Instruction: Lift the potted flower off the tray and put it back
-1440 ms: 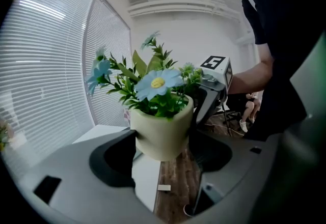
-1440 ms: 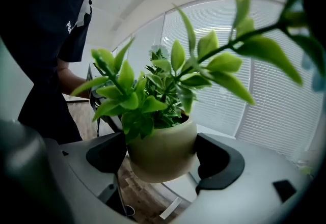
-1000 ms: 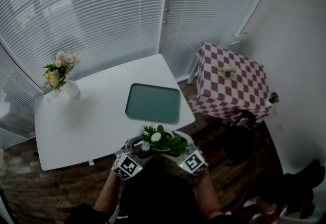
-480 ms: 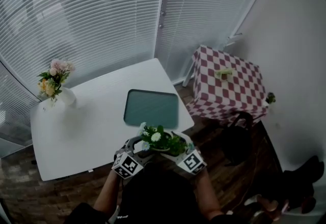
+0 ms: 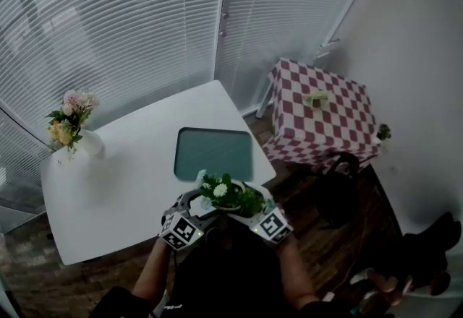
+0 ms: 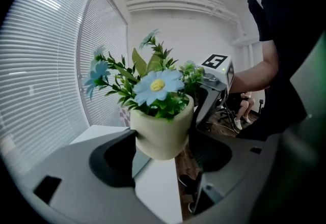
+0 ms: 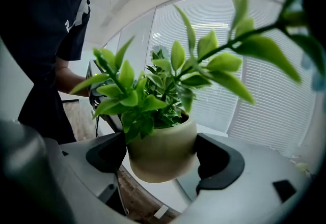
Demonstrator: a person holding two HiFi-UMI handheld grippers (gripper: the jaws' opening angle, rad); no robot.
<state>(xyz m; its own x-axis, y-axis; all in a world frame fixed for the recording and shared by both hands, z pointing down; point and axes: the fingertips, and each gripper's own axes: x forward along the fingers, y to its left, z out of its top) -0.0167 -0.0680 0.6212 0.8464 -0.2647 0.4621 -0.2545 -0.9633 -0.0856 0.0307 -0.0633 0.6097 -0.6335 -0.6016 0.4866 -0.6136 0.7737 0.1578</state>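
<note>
Layout comes only from our head view: the dark green tray [image 5: 214, 153] lies on the white bench [image 5: 116, 186], and the potted flower [image 5: 230, 195] is off it, raised in the air by the bench's near edge, between the tray and our body. A vase of flowers [image 5: 72, 129] stands at the bench's far left corner. Our gripper views add how the cream pot is held. Both forearms reach forward and angle inward, so the left gripper [image 5: 194, 202] and the right gripper [image 5: 255, 201] meet the pot from opposite sides. In each gripper view, the jaws stand wide apart yet press on the pot's rounded wall, which fills the gap between them. The left gripper view alone shows a pale blue daisy.
</note>
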